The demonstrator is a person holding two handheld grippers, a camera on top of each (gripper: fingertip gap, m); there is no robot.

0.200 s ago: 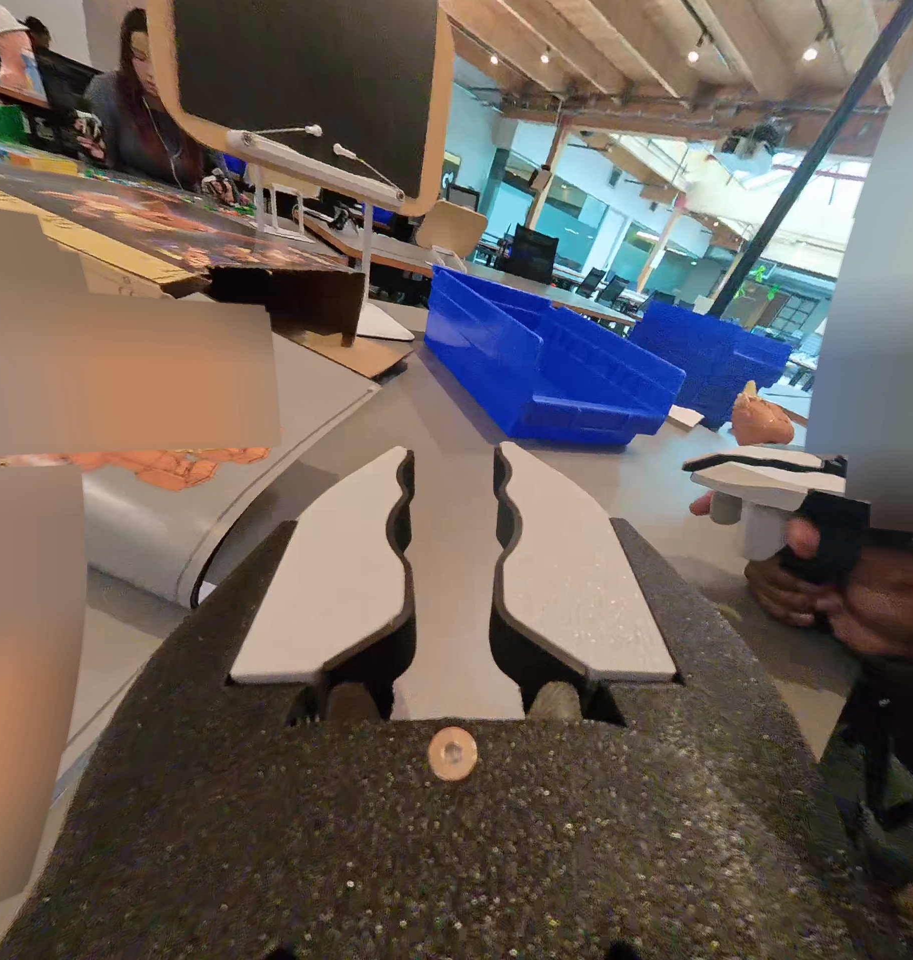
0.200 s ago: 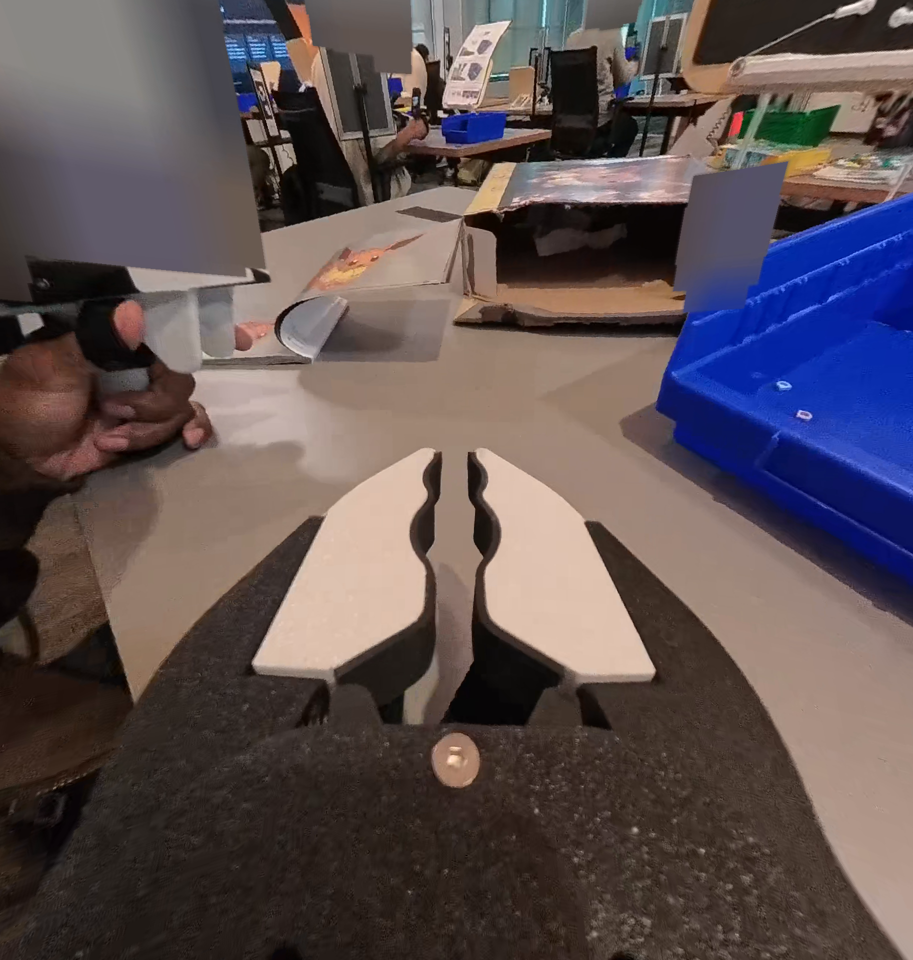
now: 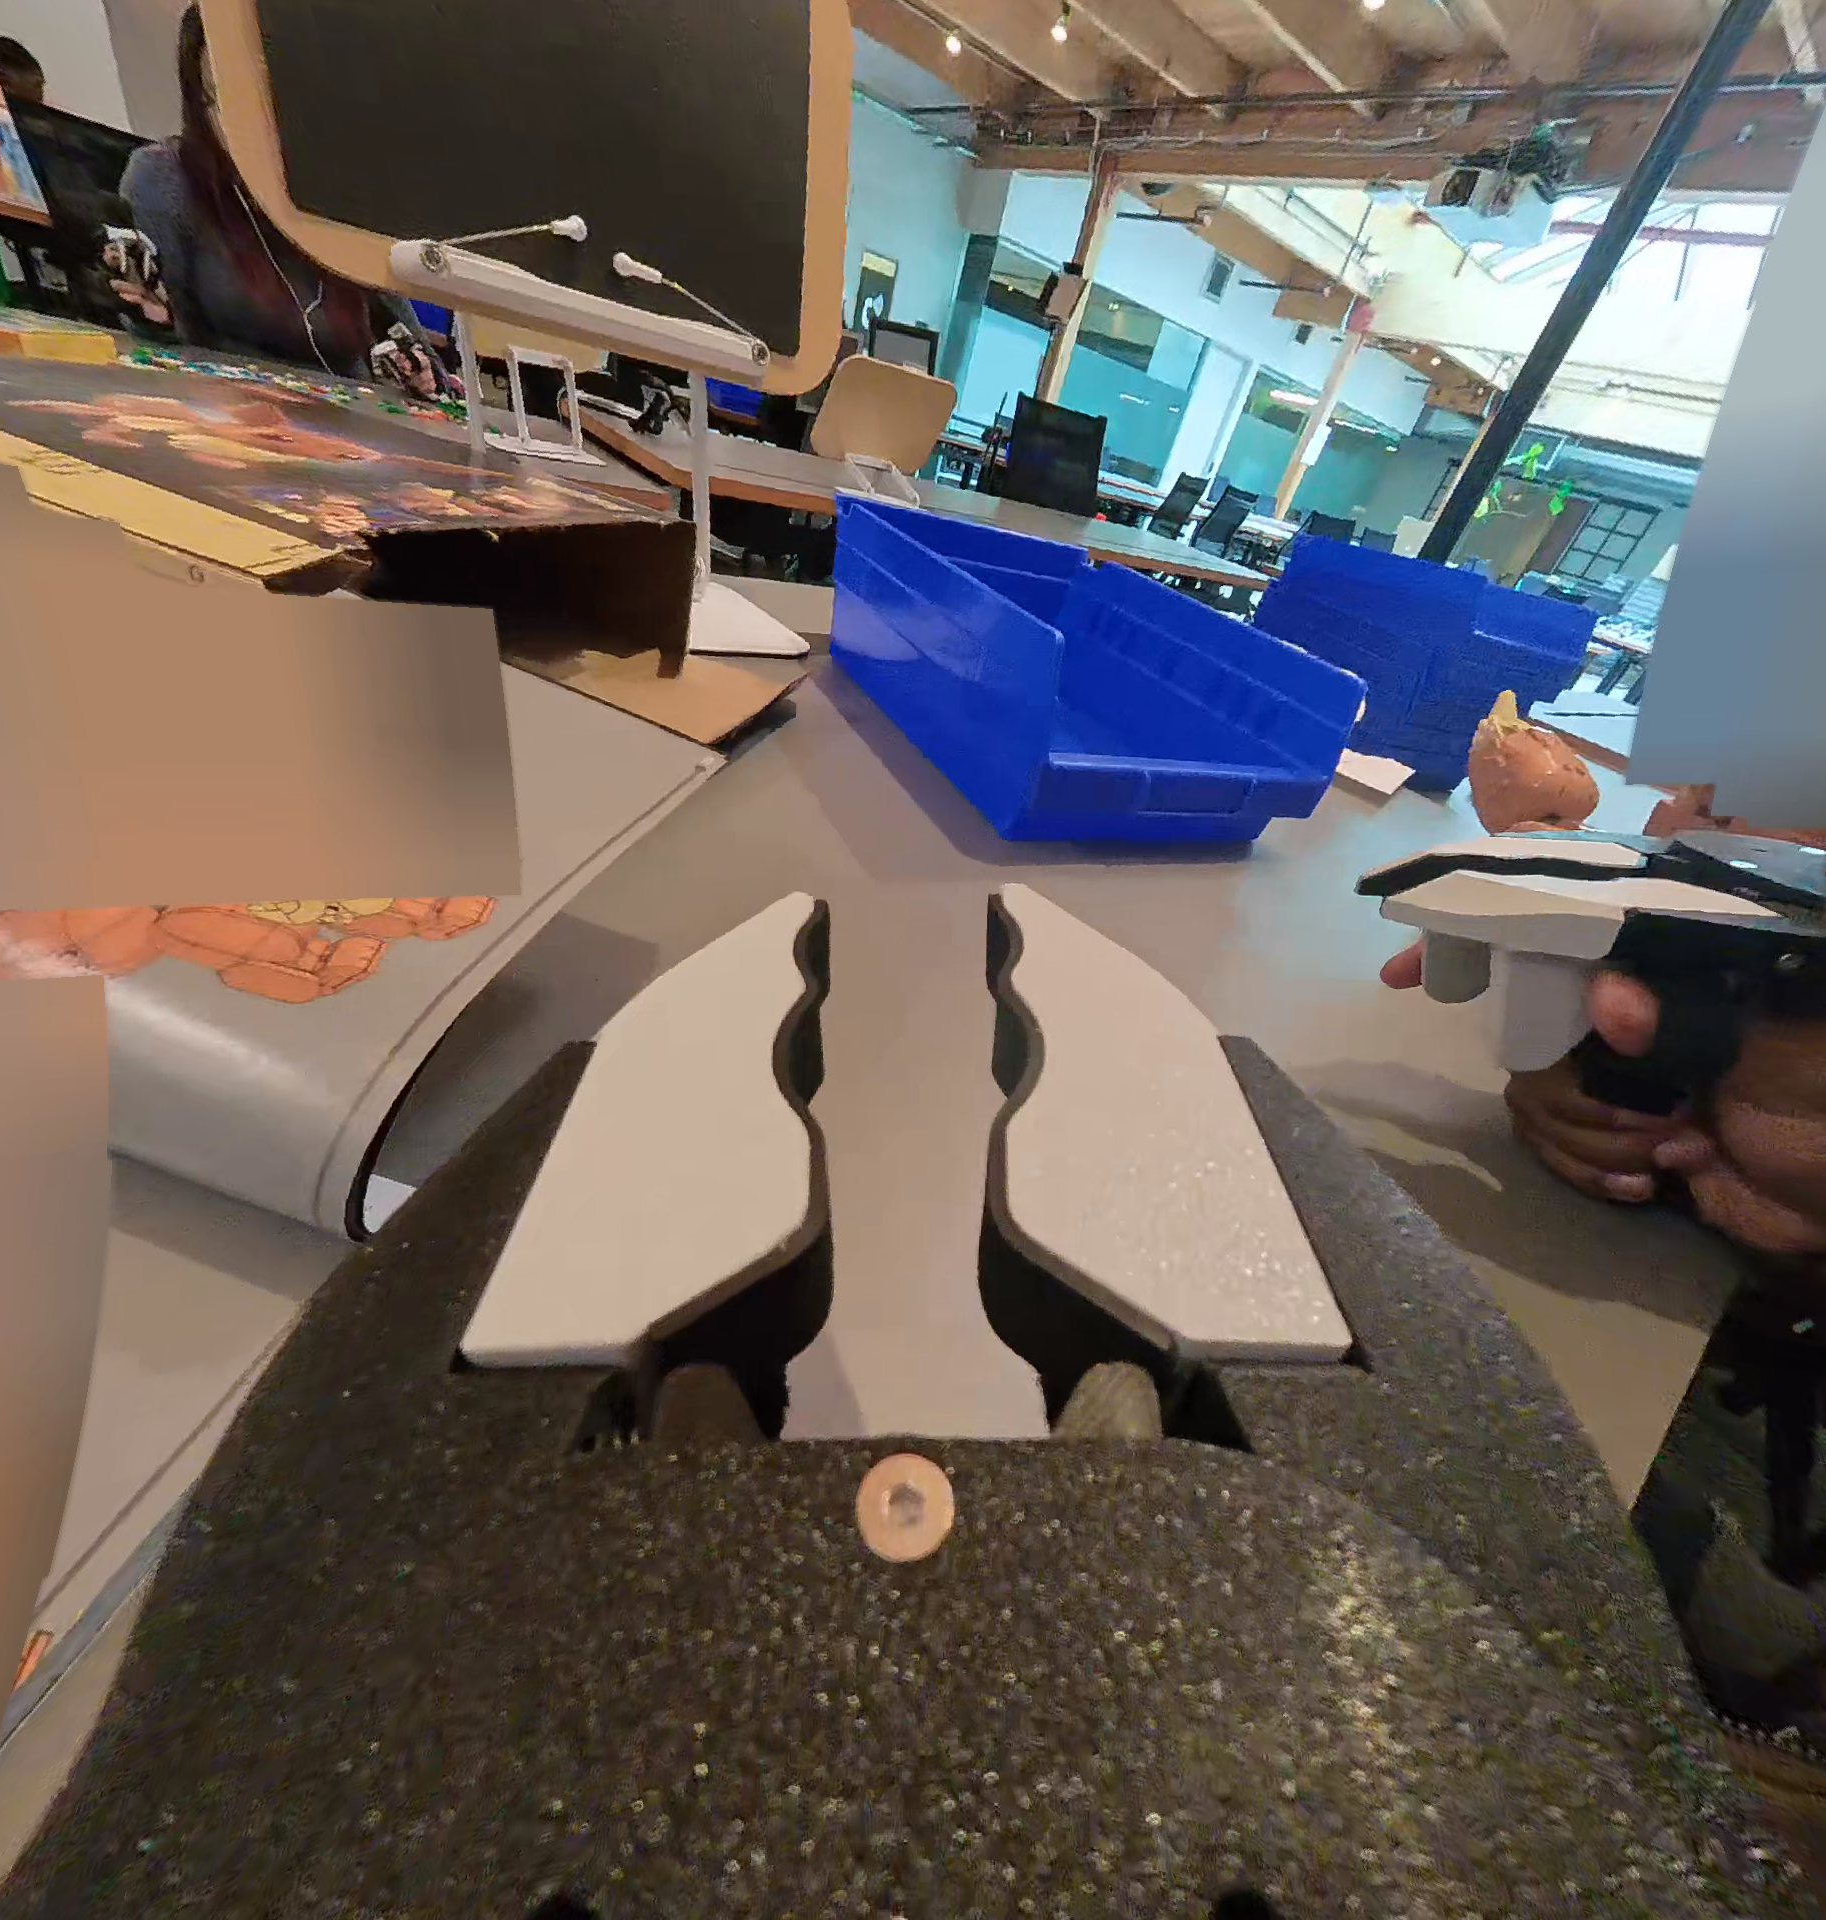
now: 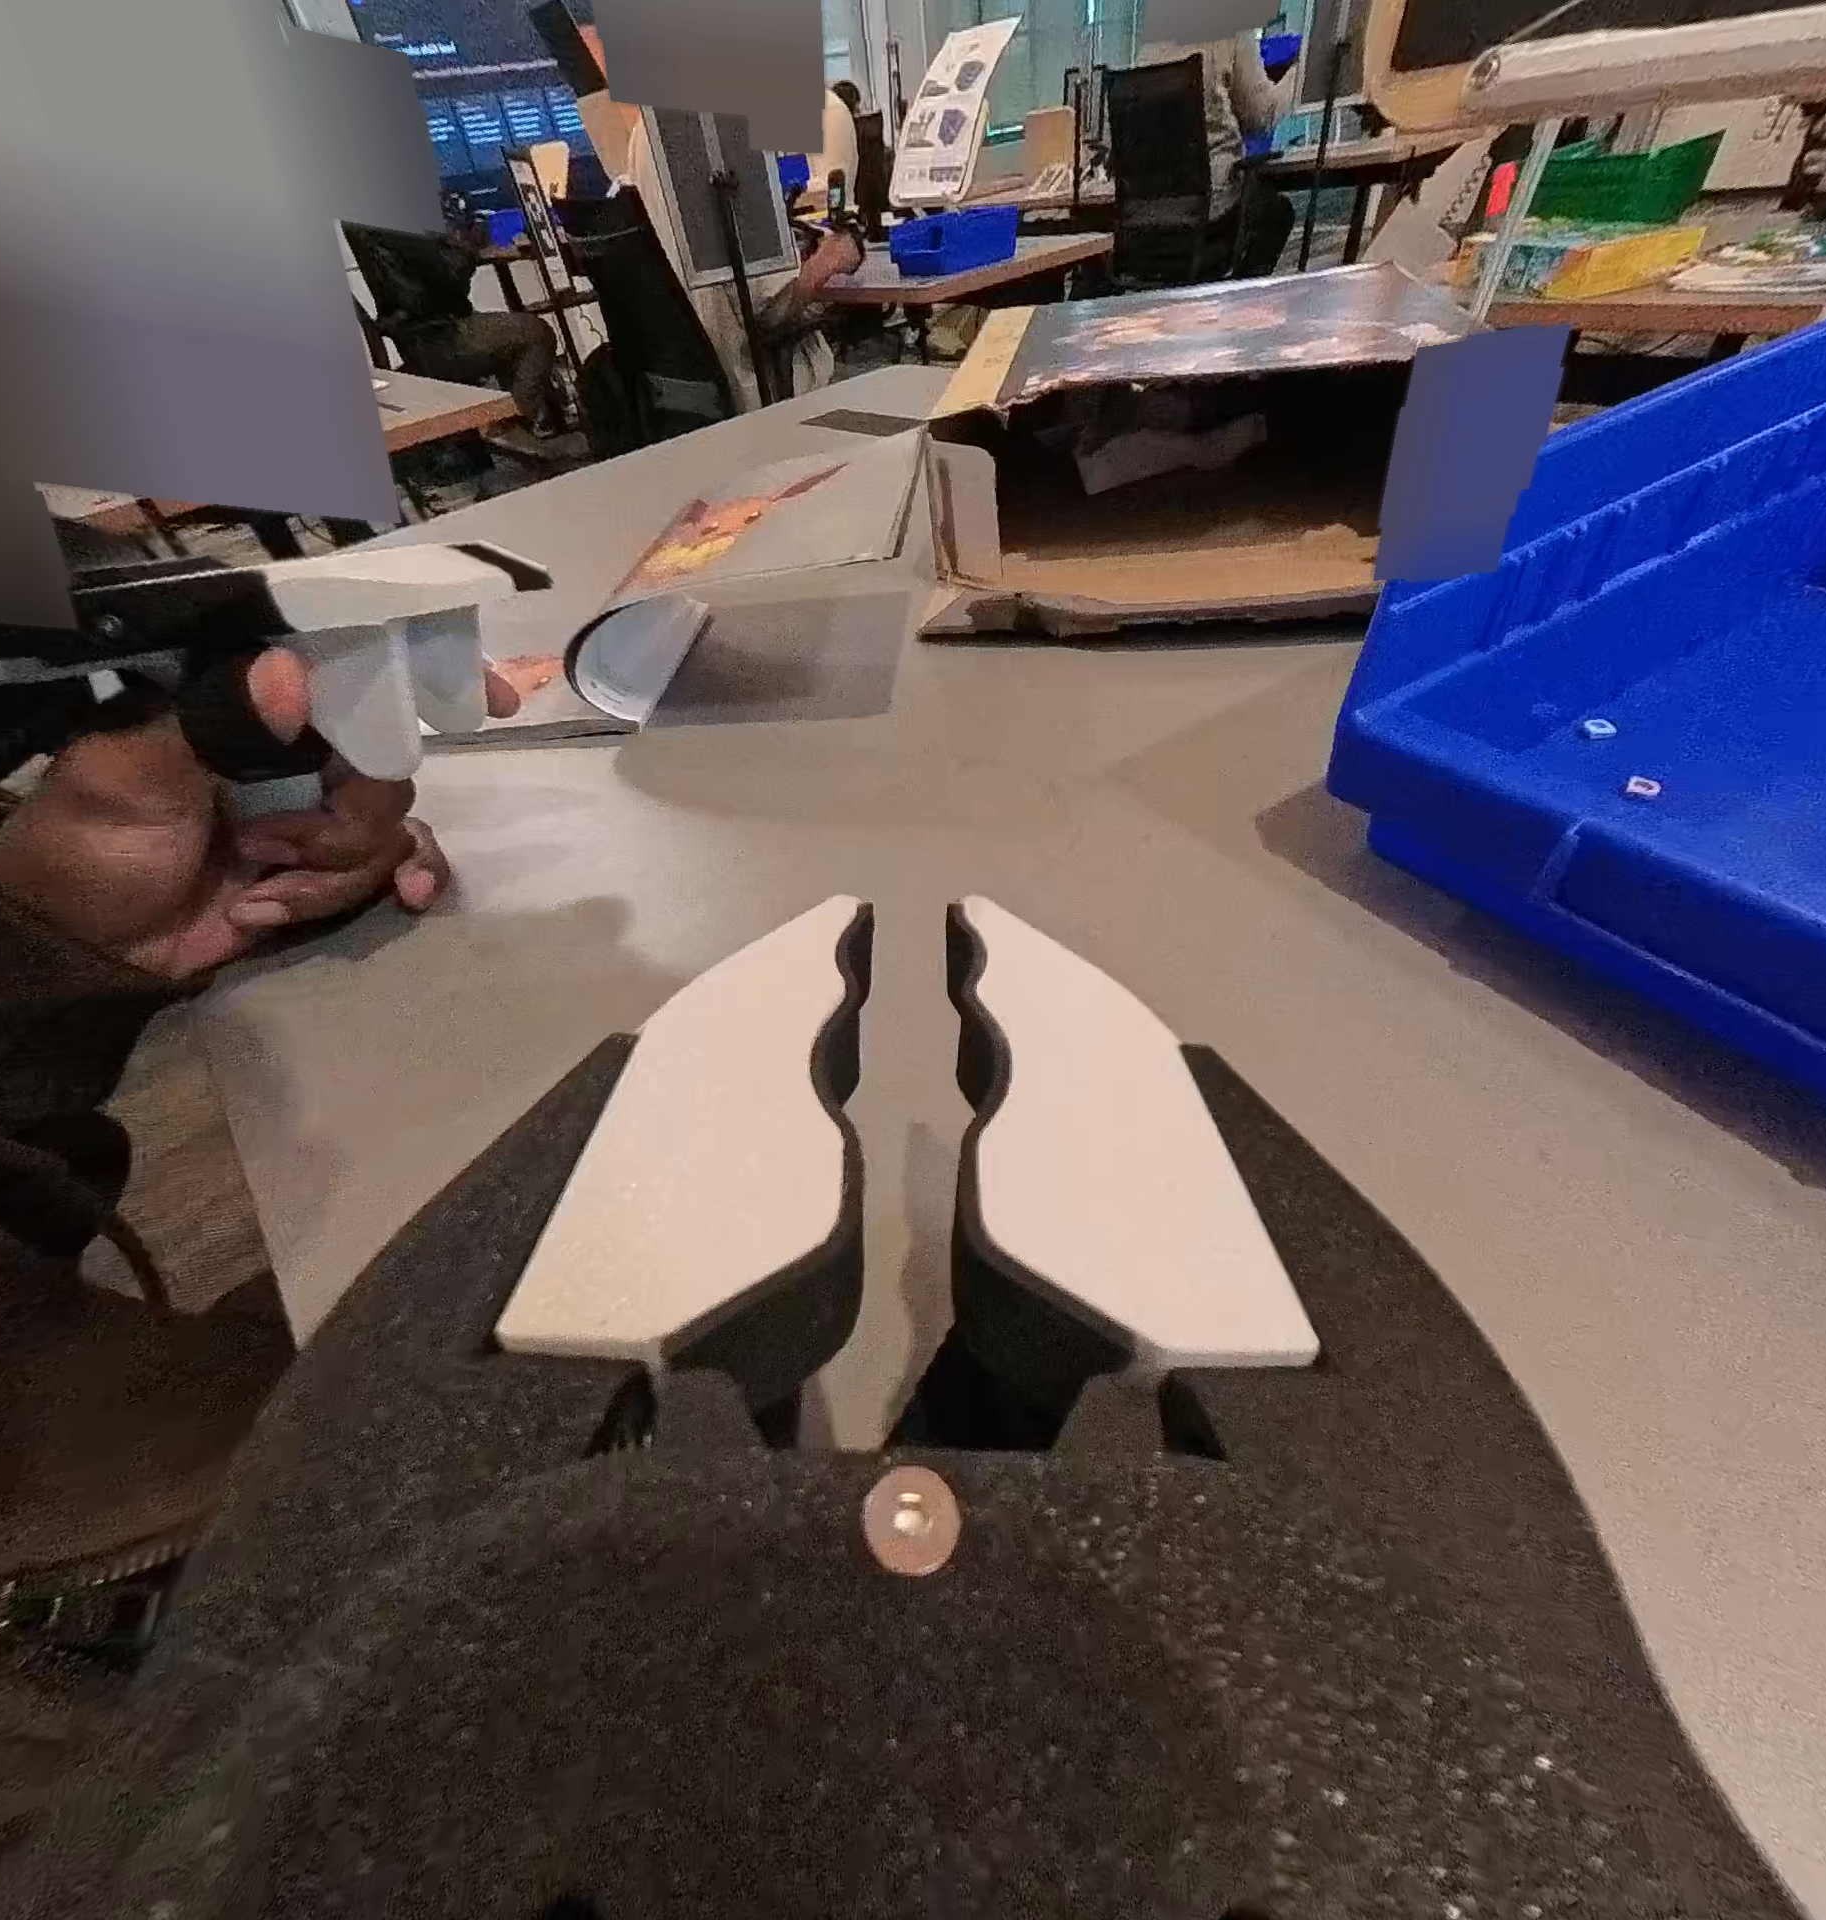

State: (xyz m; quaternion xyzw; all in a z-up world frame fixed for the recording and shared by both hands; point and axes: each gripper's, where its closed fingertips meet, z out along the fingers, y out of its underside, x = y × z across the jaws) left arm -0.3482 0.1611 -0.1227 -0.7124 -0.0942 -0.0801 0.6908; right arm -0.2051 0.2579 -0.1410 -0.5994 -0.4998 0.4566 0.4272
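My left gripper (image 3: 907, 920) is open with nothing between its pads, low over the bare grey table (image 3: 992, 862). A curled booklet (image 3: 296, 1039) lies to its left and a blue bin (image 3: 1085, 707) stands ahead. My right gripper (image 4: 909, 920) is open by a narrow gap with nothing between its pads, over the grey table (image 4: 992, 810). It also shows in the left wrist view (image 3: 1408, 883), held by a hand (image 3: 1657, 1132). The left gripper shows in the right wrist view (image 4: 504, 582), next to the curled booklet (image 4: 680, 623).
An open cardboard box (image 4: 1169, 488) lies on its side behind the booklet. The blue bin (image 4: 1657, 748) holds two small pieces. A second blue bin (image 3: 1428, 644) and an orange-brown toy (image 3: 1527, 769) stand at the far right. A lamp stand (image 3: 701, 582) rises behind the box. The grippers' ends are close to 20 centimetres from one another.
Both grippers have stayed where they were. The right gripper's jaws stand slightly wider apart than before.
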